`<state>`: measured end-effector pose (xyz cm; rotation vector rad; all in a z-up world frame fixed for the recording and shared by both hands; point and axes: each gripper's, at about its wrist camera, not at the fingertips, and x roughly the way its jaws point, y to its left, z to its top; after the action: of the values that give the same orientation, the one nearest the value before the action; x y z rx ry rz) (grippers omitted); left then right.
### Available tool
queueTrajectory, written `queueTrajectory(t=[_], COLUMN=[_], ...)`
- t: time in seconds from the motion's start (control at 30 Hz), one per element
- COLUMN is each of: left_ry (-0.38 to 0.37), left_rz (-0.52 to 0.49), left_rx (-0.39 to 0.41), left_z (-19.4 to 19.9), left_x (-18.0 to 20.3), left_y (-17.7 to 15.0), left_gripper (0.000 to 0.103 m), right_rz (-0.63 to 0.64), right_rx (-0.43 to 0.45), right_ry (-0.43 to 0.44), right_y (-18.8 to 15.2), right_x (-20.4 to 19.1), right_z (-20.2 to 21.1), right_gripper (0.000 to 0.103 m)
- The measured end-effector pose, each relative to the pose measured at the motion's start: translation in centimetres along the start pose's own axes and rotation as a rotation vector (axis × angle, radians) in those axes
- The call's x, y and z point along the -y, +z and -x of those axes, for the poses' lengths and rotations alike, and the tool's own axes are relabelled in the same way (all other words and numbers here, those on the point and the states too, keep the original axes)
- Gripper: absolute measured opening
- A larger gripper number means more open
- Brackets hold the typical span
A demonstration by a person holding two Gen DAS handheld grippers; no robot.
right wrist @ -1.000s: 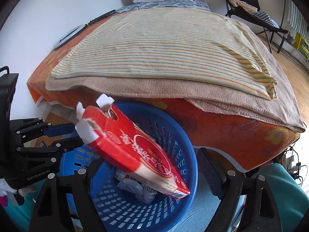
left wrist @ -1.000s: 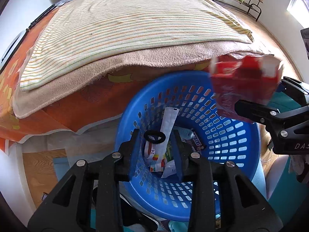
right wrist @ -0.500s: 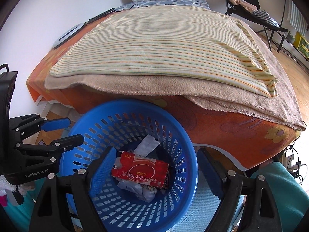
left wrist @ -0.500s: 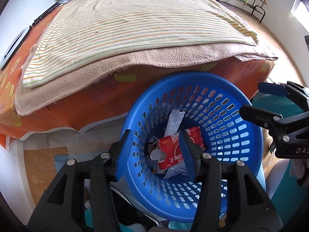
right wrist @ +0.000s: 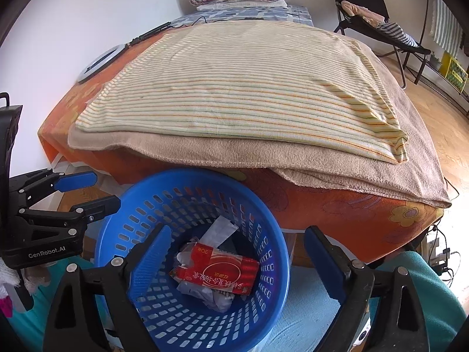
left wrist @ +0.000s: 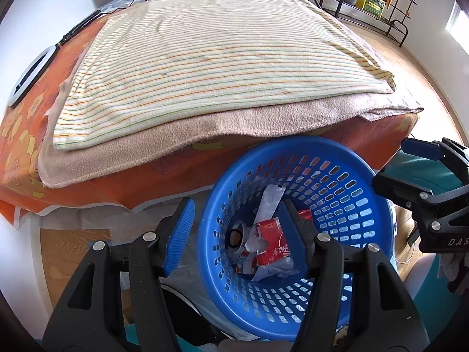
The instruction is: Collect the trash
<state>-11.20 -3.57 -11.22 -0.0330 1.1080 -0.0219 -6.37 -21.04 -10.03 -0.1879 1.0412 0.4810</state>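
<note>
Here we hover both tools over the blue basket [right wrist: 272, 252] parked against the foot of the bed [right wrist: 337, 205], presumably so trash from the bedding can drop straight in. The red carton [right wrist: 217, 272] lies flat on crumpled wrappers [right wrist: 211, 294] at the bottom. Our right gripper [right wrist: 234, 264] stands wide and empty; our left gripper [left wrist: 234, 228], also spread and empty, straddles the near rim. The striped blanket [right wrist: 234, 88] looks clear of litter.
</note>
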Motion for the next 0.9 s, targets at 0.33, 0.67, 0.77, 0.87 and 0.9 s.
queueTrajectory(t=[0.33, 0.67, 0.77, 0.87, 0.9], left_ry=[0.01, 0.033, 0.035, 0.031, 0.03], left_rz=[0.019, 0.034, 0.034, 0.039, 0.041], left_rx=[0.094, 0.193, 0.229, 0.258, 0.269], left_z=[3.1, 5.8, 6.5, 7.1, 7.2], left_x=[-0.8, -1.7, -1.9, -2.0, -2.1], left_y=[3.2, 7.2, 8.5, 10.0, 10.5], left_gripper=[0.066, 0.069, 0.075, 0.076, 0.076], right_rz=[0.008, 0.016, 0.019, 0.017, 0.016], right_rx=[0.053, 0.124, 0.155, 0.191, 0.204], right_ry=[-0.03, -0.051, -0.062, -0.074, -0.077], right_y=[2.5, 6.5, 8.1, 9.9, 10.5], right_x=[0.3, 1.2, 1.5, 1.7, 1.8], right_z=[2.1, 4.2, 4.7, 5.3, 5.4], right_gripper=[0.097, 0.097, 0.097, 0.097, 0.097])
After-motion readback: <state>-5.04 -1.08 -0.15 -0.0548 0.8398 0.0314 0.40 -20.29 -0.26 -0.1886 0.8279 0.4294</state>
